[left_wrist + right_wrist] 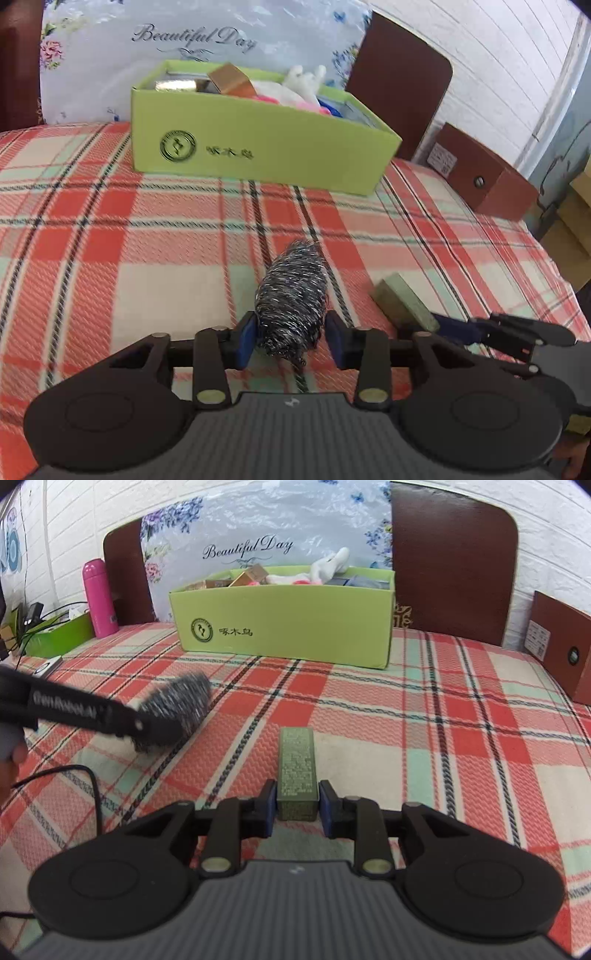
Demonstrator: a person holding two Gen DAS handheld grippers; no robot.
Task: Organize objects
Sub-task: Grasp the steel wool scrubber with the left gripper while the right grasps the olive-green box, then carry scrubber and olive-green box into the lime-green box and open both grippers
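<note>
Left gripper (291, 334): jaws clamped on steel scourer (291, 299) — frame centre
Right gripper (297, 805): jaws pinching small olive box (297, 771)
Green box (258, 147): upper centre, on plaid bed (110, 240)

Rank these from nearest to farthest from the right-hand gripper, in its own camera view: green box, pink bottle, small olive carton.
1. Small olive carton, between the right gripper fingers.
2. Green box, straight ahead on the plaid cover.
3. Pink bottle, far left.

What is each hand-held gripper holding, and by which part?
Left hand-held gripper: the steel-wool scrubber, pinched across its near end. Right hand-held gripper: the small green box, clamped on the two long sides at its near end.
</note>
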